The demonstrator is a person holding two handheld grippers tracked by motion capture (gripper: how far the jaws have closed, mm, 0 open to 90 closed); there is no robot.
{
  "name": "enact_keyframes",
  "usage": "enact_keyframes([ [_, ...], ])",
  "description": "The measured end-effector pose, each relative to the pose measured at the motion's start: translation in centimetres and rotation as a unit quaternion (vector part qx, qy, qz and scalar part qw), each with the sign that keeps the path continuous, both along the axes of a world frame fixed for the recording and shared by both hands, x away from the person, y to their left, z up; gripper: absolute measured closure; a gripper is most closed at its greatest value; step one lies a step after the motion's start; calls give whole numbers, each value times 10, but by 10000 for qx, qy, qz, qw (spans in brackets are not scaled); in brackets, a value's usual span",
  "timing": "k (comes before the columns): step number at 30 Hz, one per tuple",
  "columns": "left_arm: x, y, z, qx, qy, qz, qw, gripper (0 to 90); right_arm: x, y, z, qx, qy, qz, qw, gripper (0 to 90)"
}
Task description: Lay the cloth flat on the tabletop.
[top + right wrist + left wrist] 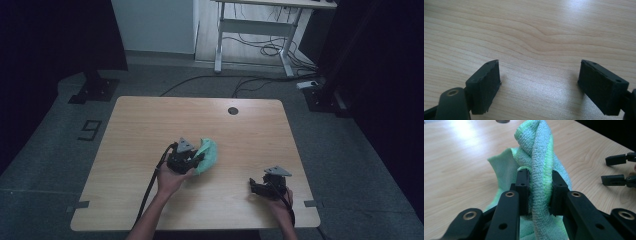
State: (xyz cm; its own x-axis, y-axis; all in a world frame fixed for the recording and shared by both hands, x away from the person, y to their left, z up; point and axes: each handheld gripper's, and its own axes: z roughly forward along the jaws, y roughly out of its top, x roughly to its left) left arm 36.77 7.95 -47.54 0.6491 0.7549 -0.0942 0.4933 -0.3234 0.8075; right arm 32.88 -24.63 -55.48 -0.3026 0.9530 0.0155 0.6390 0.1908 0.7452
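Note:
A bunched green towel [208,155] lies near the middle of the wooden table [140,125]. My left gripper [196,161] sits at the towel's left side, shut on a thick fold of it. In the left gripper view that fold of the towel [539,170] rises in a twisted roll between the two black pads [522,187], which press it from both sides. My right gripper [256,187] rests low over the table at the front right, open, its pads [486,86] wide apart over bare wood. The right gripper's fingertips [615,160] also show at the right edge of the left gripper view.
A round cable hole [233,110] sits near the table's far edge. Beyond the table, a white desk frame [255,35] and loose cables [265,50] lie on the floor. Black stand bases [95,89] flank the far corners.

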Motion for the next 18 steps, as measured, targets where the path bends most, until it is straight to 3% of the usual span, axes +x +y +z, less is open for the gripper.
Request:
enact_keyframes([
  [7,6,-13,-20,121,174,28,9998,720,0,0,0,4,1,-1,10000,177],
  [12,9,-20,-34,272,310,-101,9991,608,0,0,0,6,0,-1,10000,178],
  [15,4,-15,-28,165,261,-237,9992,445,0,0,0,7,-9,-17,10000,193],
  [18,0,0,-15,-60,174,-203,9996,407,-1,-2,0,24,-43,-62,10000,218],
])
